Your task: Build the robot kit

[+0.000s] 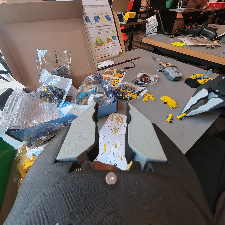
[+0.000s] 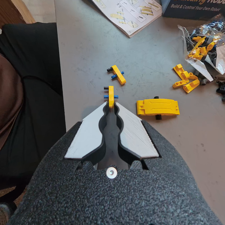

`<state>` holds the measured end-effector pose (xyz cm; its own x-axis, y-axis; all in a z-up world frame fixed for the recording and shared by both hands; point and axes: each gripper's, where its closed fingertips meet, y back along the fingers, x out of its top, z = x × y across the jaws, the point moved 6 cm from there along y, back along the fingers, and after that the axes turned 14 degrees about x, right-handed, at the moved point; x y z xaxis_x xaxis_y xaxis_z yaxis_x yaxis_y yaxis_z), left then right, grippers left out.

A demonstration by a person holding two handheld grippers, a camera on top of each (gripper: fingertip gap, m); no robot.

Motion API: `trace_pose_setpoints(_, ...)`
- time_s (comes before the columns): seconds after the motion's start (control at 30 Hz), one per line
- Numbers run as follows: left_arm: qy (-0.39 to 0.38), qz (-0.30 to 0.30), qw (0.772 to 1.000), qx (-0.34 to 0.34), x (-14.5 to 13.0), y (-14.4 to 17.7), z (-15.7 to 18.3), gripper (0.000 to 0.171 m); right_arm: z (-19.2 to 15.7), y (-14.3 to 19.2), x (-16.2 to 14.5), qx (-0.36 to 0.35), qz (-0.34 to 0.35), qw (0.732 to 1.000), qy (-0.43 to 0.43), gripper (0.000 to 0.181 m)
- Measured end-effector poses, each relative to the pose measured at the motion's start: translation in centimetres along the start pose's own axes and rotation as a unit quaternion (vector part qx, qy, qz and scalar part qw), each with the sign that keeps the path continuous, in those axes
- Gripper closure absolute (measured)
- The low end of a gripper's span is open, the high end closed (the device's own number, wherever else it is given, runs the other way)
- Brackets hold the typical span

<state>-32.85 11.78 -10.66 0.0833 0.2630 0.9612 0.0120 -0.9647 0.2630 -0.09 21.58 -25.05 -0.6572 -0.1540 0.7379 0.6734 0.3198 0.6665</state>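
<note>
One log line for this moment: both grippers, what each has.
left gripper: open, empty, above instruction sheet | right gripper: shut on yellow beam with blue pin, at table | twin beam beside

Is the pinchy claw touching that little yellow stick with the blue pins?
Touching. In the right wrist view the right gripper has both fingertips pressed against the end of the yellow beam, no gap either side.

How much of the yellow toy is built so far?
Only a little. Done: two short yellow bars with blue and black pegs pushed in, one lying free, plus a curved yellow panel with black pegs. In hand: the right gripper pinches the other pegged bar. The left gripper hangs open over the instruction booklet. Left: several bags of parts remain unbuilt.
</note>
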Motion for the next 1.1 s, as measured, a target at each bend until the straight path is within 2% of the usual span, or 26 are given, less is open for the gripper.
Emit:
trace_pose_setpoints(0.6,-0.006,0.0,1.0,-0.002,0.0,0.1,0.3,0.129,0.1,-0.3,-0.1,-0.005,-0.009,1.0,0.002,0.174)
trace_pose_setpoints(0.83,-0.006,-0.036,0.999,-0.013,-1.3,-0.9,0.6,0.122,-0.2,0.3,1.1,-0.009,0.035,0.999,0.005,0.172)
trace_pose_setpoints(0.93,-0.005,-0.071,0.997,-0.022,-2.4,-1.6,0.7,0.111,0.3,1.0,1.7,-0.041,0.062,0.997,0.004,0.172)
trace_pose_setpoints(1.1,-0.015,-0.096,0.995,-0.014,-3.4,-2.3,0.7,0.108,2.2,2.4,1.7,-0.132,0.087,0.987,-0.01,0.176)
